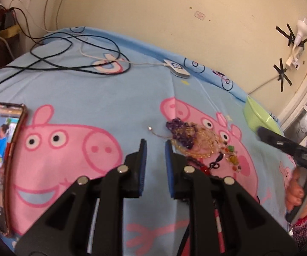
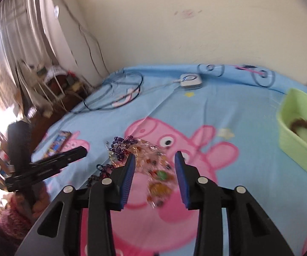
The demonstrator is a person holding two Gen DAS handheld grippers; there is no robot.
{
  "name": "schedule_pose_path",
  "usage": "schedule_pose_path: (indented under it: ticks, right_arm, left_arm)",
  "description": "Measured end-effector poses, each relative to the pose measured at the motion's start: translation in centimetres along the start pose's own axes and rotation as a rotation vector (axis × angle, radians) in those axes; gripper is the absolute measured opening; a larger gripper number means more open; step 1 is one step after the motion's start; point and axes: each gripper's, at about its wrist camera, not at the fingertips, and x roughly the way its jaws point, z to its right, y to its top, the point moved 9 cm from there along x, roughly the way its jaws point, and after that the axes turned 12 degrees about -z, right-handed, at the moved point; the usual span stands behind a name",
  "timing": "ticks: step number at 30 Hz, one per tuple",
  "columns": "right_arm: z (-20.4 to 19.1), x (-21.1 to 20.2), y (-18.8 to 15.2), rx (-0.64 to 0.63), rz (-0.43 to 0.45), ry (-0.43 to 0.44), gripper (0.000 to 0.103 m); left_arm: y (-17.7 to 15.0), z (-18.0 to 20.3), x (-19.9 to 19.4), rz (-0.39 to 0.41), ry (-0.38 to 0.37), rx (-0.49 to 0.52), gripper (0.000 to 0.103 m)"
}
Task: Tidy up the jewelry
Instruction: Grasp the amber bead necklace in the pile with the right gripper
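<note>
- Nearest to us in the left wrist view is the left gripper (image 1: 155, 147), its blue pads (image 1: 143, 166) a narrow gap apart with nothing between them, only bare sheet (image 1: 115, 98) showing through.
- In the right wrist view the right gripper (image 2: 155, 160) stands with its fingers apart and empty; the jewelry pile (image 2: 144, 160) shows through the gap (below the tips, not touched).
- We take the pile (image 1: 198, 143) as our landmark: a tangle of purple beads, gold chain and coloured stones lying on the pink pig print of the sheet.
- The left gripper's tips are just beside the pile, on its near left edge, and a dark red piece lies under the right-hand finger.
- Right of the pile, a hand (image 1: 298, 194) in a checked sleeve holds the other gripper's handle.
- Left of the pile, well apart, a phone (image 1: 2, 160) lies with its screen lit.
- Right of the pile and further back sits a green bin (image 2: 298, 128), with a brown beaded bracelet (image 2: 306, 132) inside it (the only piece we see in there).
- Behind the pile, near the wall (image 1: 153, 10), a small white device (image 1: 176, 69) rests on the sheet.
- Left of that device lie loops of dark cable (image 1: 72, 49).
- The right wrist view is blurred, so finer detail of the pile there is beyond us.
</note>
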Motion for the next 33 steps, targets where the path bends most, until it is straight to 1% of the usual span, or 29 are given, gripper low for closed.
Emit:
schedule_pose_path:
  ticks: [3, 5, 7, 9, 10, 11, 12, 15, 17, 19, 22, 23, 24, 25, 26, 28, 30, 31, 33]
  right_arm:
    - [-1.1, 2.7, 0.5, -0.031, -0.065, 0.017, 0.014]
    - [-2.0, 5.1, 0.7, -0.074, -0.118, 0.001, 0.014]
    - [-2.3, 6.8, 0.8, -0.09, -0.145, -0.006, 0.014]
    - [-2.5, 8.1, 1.0, -0.124, -0.154, -0.037, 0.012]
    - [-2.6, 8.4, 1.2, -0.149, -0.145, -0.056, 0.0]
    - [-2.5, 8.4, 1.4, -0.161, -0.145, -0.067, 0.0]
    - [-2.4, 8.2, 1.6, -0.157, -0.142, -0.07, 0.0]
    - [-1.6, 5.6, 2.0, -0.105, -0.09, -0.033, 0.0]
    - [-0.1, 3.2, 1.7, -0.07, -0.044, -0.051, 0.0]
    - [2.2, 1.5, 0.8, -0.001, -0.028, -0.058, 0.0]
    - [5.4, -0.3, -1.8, 0.106, -0.05, -0.027, 0.0]
    - [5.9, -1.0, -3.0, 0.131, -0.056, 0.016, 0.0]
    - [6.0, -1.8, -4.1, 0.148, -0.062, 0.071, 0.0]
    - [5.8, -2.1, -5.0, 0.151, -0.07, 0.099, 0.0]
    - [5.4, -2.5, -5.9, 0.145, -0.081, 0.121, 0.0]
    - [4.1, -2.6, -7.6, 0.113, -0.113, 0.159, 0.0]
    - [3.1, -2.3, -8.9, 0.093, -0.138, 0.172, 0.0]
    - [2.8, -1.9, -9.8, 0.079, -0.154, 0.152, 0.0]
    - [3.0, -1.7, -10.5, 0.071, -0.16, 0.129, 0.0]
  left_arm:
    - [-0.1, 0.3, -0.1, 0.002, -0.011, 0.007, 0.016]
    - [0.0, 0.2, 0.1, -0.006, -0.023, -0.001, 0.016]
    - [-0.3, 0.1, 0.2, -0.011, -0.027, -0.006, 0.016]
    - [-0.2, 0.1, 0.3, -0.017, -0.028, -0.007, 0.016]
    - [-0.2, 0.2, 0.4, -0.019, -0.027, -0.006, 0.016]
    - [-0.2, 0.1, 0.4, -0.019, -0.025, -0.005, 0.016]
    - [-0.2, 0.2, 0.4, -0.017, -0.024, -0.005, 0.016]
    - [-0.2, 0.4, 0.3, -0.013, -0.025, 0.009, 0.016]
    - [-0.2, 0.6, 0.5, -0.027, -0.028, 0.021, 0.016]
    - [-0.4, 1.0, 0.9, -0.047, -0.022, 0.039, 0.016]
    - [-0.6, 1.9, 1.2, -0.071, -0.01, 0.082, 0.016]
    - [-0.6, 2.1, 1.3, -0.076, -0.007, 0.089, 0.019]
    - [-0.6, 2.4, 1.4, -0.085, -0.009, 0.097, 0.024]
    - [-0.5, 2.6, 1.4, -0.088, -0.015, 0.097, 0.032]
    - [-0.4, 3.0, 1.5, -0.091, -0.027, 0.093, 0.035]
    - [0.4, 3.9, 1.8, -0.097, -0.054, 0.099, 0.035]
    - [1.4, 5.1, 2.2, -0.101, -0.066, 0.117, 0.035]
    - [1.9, 5.7, 2.5, -0.107, -0.068, 0.128, 0.035]
    - [2.7, 6.8, 3.2, -0.122, -0.072, 0.15, 0.035]
